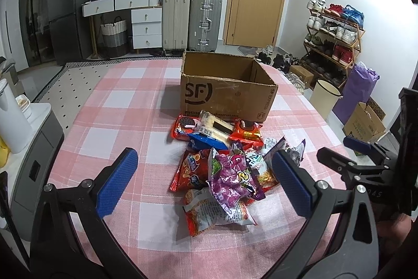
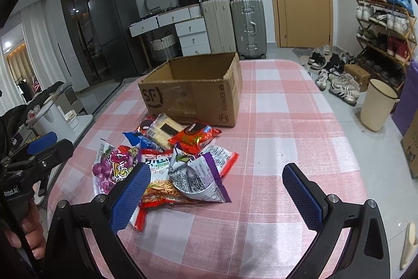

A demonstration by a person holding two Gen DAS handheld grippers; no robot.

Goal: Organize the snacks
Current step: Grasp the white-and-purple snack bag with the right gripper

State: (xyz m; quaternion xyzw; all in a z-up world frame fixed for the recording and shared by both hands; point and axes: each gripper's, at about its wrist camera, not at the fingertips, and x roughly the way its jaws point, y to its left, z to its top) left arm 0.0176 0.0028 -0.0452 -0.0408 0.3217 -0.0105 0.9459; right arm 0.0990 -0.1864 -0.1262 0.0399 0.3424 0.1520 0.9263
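A heap of snack packets lies on the pink checked tablecloth (image 1: 125, 101). On top is a purple bag (image 1: 232, 179) (image 2: 112, 169), with a red-and-white packet (image 1: 214, 213) at the near side. A pale cracker pack (image 1: 214, 126) (image 2: 164, 131) and red biscuit packs (image 1: 184, 127) lie against the box. A silver-and-purple bag (image 2: 196, 174) rests on a noodle-snack packet (image 2: 162, 190). Behind the heap stands an open cardboard box (image 1: 224, 88) (image 2: 193, 96) with no snacks visible inside. My left gripper (image 1: 206, 174) hovers open over the heap, holding nothing. My right gripper (image 2: 216, 190) is open too, just right of the heap.
The right gripper (image 1: 344, 151) shows at the left view's right edge, and the left gripper (image 2: 44, 143) at the right view's left edge. A cream bin (image 2: 376, 103), shoes and a shoe rack (image 2: 384, 25) stand right of the table. Suitcases (image 1: 190, 20) line the back wall.
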